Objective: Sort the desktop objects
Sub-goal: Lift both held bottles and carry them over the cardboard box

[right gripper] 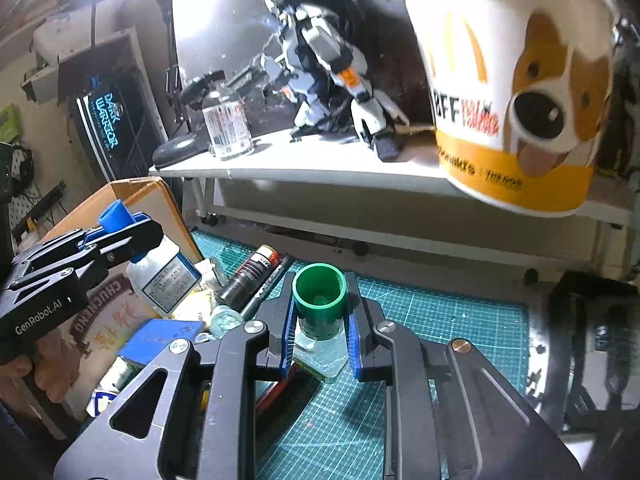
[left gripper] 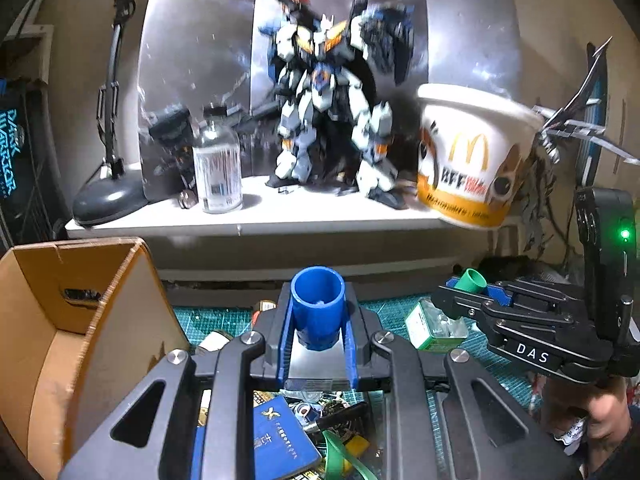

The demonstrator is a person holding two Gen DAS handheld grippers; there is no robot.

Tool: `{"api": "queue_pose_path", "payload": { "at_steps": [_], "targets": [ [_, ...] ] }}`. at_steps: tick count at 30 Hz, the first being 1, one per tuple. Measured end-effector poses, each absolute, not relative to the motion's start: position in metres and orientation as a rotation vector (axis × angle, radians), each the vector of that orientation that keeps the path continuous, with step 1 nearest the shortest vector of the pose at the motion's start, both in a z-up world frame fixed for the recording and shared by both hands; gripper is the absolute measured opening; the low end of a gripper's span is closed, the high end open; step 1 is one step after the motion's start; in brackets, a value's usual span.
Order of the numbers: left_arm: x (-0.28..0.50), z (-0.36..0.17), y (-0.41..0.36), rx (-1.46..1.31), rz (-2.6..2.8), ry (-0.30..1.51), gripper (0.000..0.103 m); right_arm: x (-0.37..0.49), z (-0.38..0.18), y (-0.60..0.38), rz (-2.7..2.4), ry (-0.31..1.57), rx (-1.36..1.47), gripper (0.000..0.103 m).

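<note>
My left gripper [left gripper: 318, 320] is shut on a white bottle with a blue cap [left gripper: 318, 300], held above the clutter; it also shows in the right wrist view [right gripper: 116, 216]. My right gripper [right gripper: 320, 312] is shut on a clear bottle with a green cap [right gripper: 319, 292], held above the green cutting mat [right gripper: 420, 320]; this bottle also shows in the left wrist view [left gripper: 434, 322]. The two grippers are side by side, the left one near the cardboard box [left gripper: 52, 320]. A McDonald's paper bucket [left gripper: 472, 156] stands at the shelf's right end, close above the right gripper [left gripper: 472, 288].
A white shelf [left gripper: 256, 216] carries a robot model [left gripper: 332, 112], a glass bottle [left gripper: 218, 164] and a lamp base [left gripper: 106, 200]. Below the grippers lies a pile of small items: a blue booklet [left gripper: 280, 436], a red-and-black tube [right gripper: 248, 276], pens and tins.
</note>
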State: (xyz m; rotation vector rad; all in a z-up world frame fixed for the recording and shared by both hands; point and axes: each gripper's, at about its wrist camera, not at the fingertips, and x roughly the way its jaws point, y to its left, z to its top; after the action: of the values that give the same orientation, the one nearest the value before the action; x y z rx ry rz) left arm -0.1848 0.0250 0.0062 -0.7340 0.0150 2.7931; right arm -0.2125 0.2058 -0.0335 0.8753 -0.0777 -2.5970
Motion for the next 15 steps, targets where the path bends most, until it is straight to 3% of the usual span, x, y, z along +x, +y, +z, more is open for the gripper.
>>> {"api": "queue_pose_path", "payload": {
  "at_steps": [15],
  "targets": [
    [-0.111, 0.05, 0.007, -0.678, 2.767, -0.018, 0.021, -0.114, 0.029, 0.187, -2.651, -0.104, 0.772, 0.02]
  ]
}}
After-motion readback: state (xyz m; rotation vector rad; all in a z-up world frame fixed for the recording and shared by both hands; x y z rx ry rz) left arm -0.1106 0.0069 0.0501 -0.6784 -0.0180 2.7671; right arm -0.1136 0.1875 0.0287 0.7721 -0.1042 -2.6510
